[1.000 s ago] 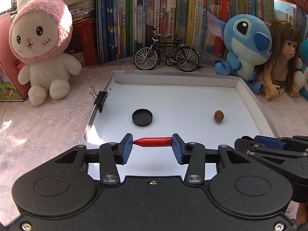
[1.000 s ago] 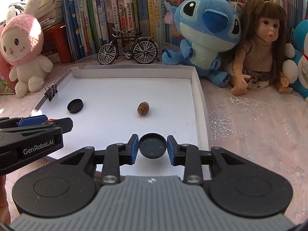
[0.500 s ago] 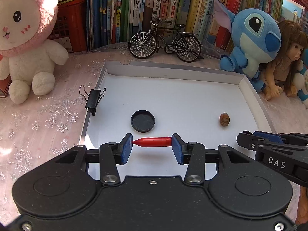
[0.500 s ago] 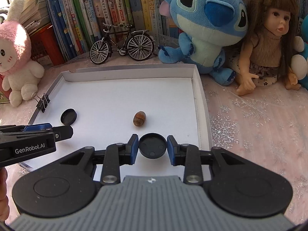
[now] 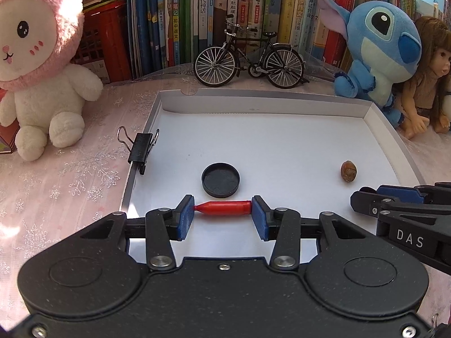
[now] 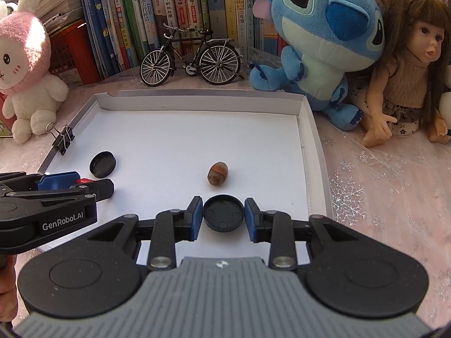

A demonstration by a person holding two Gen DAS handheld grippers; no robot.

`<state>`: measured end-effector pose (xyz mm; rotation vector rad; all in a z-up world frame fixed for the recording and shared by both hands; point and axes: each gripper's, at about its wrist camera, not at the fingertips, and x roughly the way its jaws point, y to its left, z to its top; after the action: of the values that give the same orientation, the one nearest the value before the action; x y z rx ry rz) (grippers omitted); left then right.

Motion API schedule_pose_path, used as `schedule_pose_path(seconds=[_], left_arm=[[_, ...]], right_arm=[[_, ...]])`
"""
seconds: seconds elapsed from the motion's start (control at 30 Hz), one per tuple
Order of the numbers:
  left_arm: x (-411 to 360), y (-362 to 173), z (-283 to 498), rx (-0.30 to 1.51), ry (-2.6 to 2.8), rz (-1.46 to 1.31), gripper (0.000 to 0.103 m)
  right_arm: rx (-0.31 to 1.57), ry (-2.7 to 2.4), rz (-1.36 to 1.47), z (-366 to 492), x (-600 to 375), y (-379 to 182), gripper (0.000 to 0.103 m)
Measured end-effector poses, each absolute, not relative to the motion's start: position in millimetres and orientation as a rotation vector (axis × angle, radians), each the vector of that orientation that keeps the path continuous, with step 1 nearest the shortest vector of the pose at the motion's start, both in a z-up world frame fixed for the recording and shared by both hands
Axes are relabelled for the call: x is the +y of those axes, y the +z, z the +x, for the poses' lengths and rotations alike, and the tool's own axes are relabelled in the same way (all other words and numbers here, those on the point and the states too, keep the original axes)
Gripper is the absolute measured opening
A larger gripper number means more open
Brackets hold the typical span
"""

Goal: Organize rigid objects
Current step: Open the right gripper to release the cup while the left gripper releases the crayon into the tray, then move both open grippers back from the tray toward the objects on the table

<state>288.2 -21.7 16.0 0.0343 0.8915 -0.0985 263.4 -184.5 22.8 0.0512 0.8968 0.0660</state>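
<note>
Between L tongs' pads: red bullet-shaped piece (image 5: 223,208), lying crosswise, pointed end at L pad, flat end at R pad.
L tongs (image 5: 222,214): closed partway, clamped on red piece end to end; over near L part of tray.
R tongs (image 6: 223,216): closed partway on black round cap (image 6: 223,213), hollow side facing up, pads touching its rim both sides; over near R part of tray.
Just ahead of L tongs: 2nd black cap (image 5: 220,179), open side up, resting on tray floor, near red piece but apart.
Ahead of R tongs, slightly L: brown nut (image 6: 217,173) on tray floor, apart from held cap; same nut (image 5: 348,171) seen far R of L tongs.
Tray (image 5: 310,118): shallow white box w/ low walls, on pink snowflake-print worktop (image 6: 380,186).
L of L tongs, fwd: black binder clip (image 5: 140,148) clamped on tray's L wall.
Beyond tray's far wall: mini black bicycle (image 5: 249,66), upright; row of books (image 5: 214,14) behind it.
Far L of L tongs: white bunny plush w/ pink hood (image 5: 39,76), sitting on worktop.
Far R, past tray corner: blue plush (image 6: 324,45), then doll w/ brown hair (image 6: 408,76) beside it, touching.
R tongs' body: also visible at R edge of L view, marked "DAS".
</note>
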Motion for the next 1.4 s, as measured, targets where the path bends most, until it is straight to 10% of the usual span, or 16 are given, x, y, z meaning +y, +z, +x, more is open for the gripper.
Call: schedule_pose_path(seconds=[0.4,0.87,1.4], left_arm=[[-25,13,286,0.857,-0.085,0.057,0.048],[-25,38,242,0.769,-0.134,0.110,0.084],[-21,53,161,0.709,-0.245,0.073,0.092]], right_arm=[[0.883,0.074,0.050,264,-183,20,0.042],[0.797,0.094,0.072,230,-195,37,0.073],[0.665,0.109,0.022,157,-199,53,0.086]])
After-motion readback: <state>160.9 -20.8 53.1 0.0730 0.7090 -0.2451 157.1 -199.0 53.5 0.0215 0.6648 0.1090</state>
